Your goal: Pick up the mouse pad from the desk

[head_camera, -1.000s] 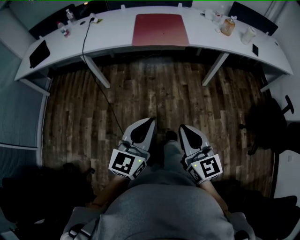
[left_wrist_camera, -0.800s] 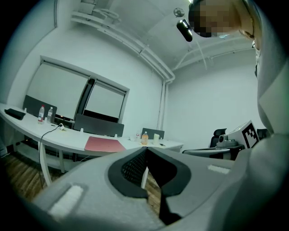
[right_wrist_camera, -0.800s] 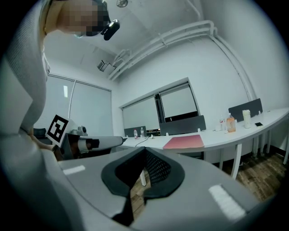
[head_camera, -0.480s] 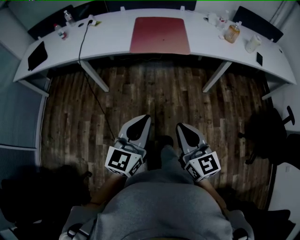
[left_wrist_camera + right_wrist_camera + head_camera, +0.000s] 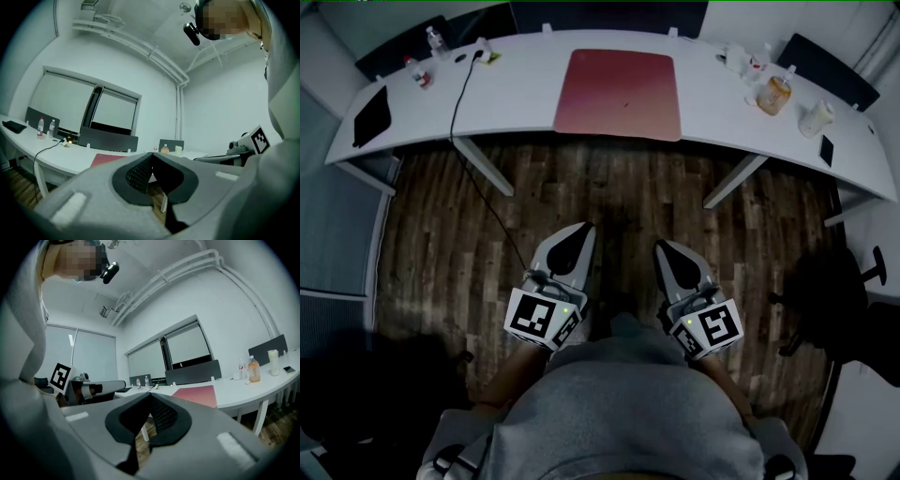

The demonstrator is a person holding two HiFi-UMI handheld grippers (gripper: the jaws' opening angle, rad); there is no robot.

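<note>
The jaws of the left gripper (image 5: pixel 151 157) are pressed together with nothing between them, and the jaws of the right gripper (image 5: pixel 151 397) are closed and empty in the same way. This is probably because there is nothing to grasp yet. The person holds both grippers level and side by side in front of the body, a little apart and pointing toward the desk (image 5: pixel 511 94), which looks like a carrying posture for the approach.

The mouse pad (image 5: pixel 619 92), red and large, lies flat on the middle of the desk with its near side close to the front edge. It is well apart from both grippers, and bare wooden floor (image 5: pixel 609 192) lies between. That near side seems the easiest place to catch the thin pad, once the jaws are opened. The cable (image 5: pixel 461 98) and the orange jar (image 5: pixel 774 96) stand off to the sides, so they should not disturb the pick.
</note>
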